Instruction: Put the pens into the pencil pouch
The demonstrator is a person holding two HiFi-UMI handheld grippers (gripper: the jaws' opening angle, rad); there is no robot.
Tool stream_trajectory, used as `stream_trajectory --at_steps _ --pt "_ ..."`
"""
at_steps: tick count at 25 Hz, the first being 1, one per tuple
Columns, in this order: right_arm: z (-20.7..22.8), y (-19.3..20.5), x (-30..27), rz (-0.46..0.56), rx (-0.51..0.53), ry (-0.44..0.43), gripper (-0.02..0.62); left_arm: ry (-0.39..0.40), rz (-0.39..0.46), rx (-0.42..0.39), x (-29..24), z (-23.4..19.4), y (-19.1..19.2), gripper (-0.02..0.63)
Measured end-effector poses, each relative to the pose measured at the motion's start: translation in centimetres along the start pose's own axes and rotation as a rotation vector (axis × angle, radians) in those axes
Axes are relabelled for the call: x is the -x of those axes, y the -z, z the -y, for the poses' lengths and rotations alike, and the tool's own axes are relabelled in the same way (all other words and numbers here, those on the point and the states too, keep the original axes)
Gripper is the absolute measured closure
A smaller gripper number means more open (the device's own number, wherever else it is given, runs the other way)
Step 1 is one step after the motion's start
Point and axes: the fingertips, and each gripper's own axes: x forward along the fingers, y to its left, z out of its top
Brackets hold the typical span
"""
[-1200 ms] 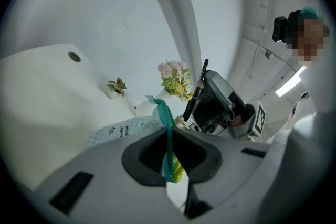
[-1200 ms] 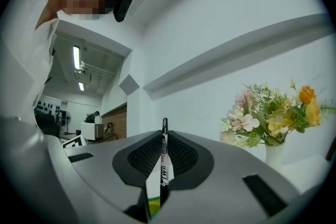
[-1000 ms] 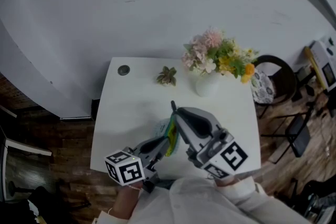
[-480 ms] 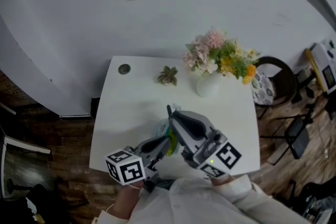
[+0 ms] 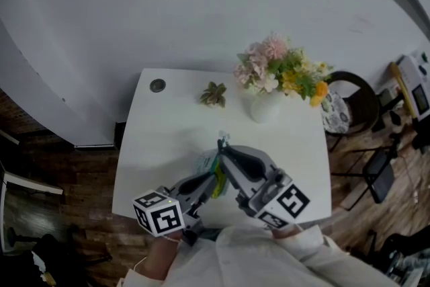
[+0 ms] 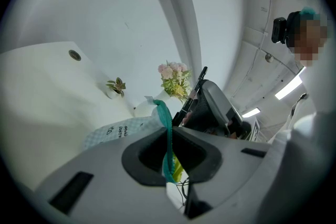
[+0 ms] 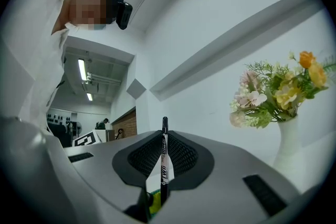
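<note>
A pale checked pencil pouch (image 5: 205, 162) with a teal zip edge (image 6: 167, 134) hangs over the white table (image 5: 168, 138). My left gripper (image 5: 213, 179) is shut on that teal edge and holds the mouth up. My right gripper (image 5: 222, 148) is just right of it, shut on a black pen (image 7: 164, 157) with a white label that stands upright between the jaws. The pen's lower end points down at the pouch mouth, where something yellow-green (image 7: 154, 202) shows. In the left gripper view the right gripper (image 6: 218, 107) and pen (image 6: 197, 93) sit right behind the pouch (image 6: 123, 128).
A white vase of flowers (image 5: 265, 107) stands at the table's back right, with a small potted plant (image 5: 213, 95) left of it. A round cable hole (image 5: 157, 85) marks the back left corner. A black chair (image 5: 353, 101) is off to the right.
My right gripper has sunk a little with the pen, toward the pouch mouth. The left gripper and the pouch have stayed where they were.
</note>
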Motion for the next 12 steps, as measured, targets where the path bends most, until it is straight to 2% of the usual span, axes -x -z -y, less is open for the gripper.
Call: stream_trajectory --at_steps 12 --pt "-0.1 1.0 1.5 -0.02 -0.026 -0.003 0.561 -0.008 0.003 -0.03 0.1 0.4 -0.4 0.578"
